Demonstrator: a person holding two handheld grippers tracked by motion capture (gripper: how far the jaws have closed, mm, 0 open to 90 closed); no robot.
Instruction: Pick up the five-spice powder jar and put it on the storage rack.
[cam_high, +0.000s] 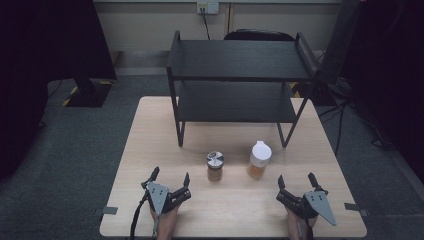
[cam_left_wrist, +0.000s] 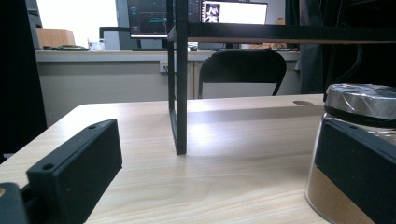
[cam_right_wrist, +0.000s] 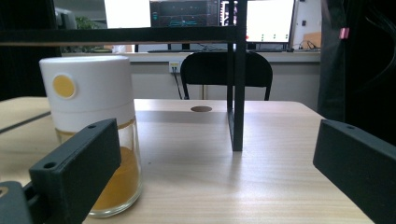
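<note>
Grippers rest on the near edge of the wooden table, each with its 2 jaws spread and holding nothing: the left gripper sits near-left of the black 2-tier shelf, the right gripper near-right. Just in front of the shelf stand 2 jars, a silver-lidded jar of brown powder and, right of it, a white-capped jar with orange contents. No step looks begun, as I judge it. A likely next move is reaching forward, jaws straddling a jar before closing.
</note>
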